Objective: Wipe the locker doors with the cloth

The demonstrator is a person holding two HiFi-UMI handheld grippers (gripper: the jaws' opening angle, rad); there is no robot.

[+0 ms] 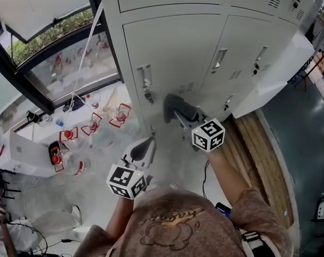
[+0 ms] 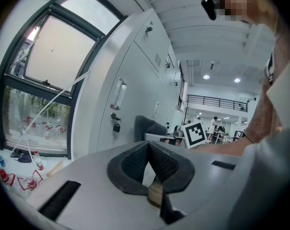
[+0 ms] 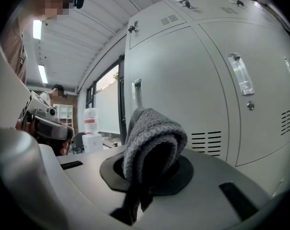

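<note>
Right gripper view is showing the right gripper [image 3: 150, 174] clamping a folded grey cloth [image 3: 152, 143], which is bulging up past the jaws and hiding their tips. The cloth is sitting low before a locker door [image 3: 183, 75], beside its vent slots [image 3: 207, 143]; whether it is touching the door is unclear. The left gripper [image 2: 148, 150] is holding nothing, jaws meeting at the tips, and hanging apart from the door, with a window [image 2: 44, 80] to its left.

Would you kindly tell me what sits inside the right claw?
A folded grey cloth fills the right claw, in front of a locker door. The cloth covers the claw's inner faces.
</note>
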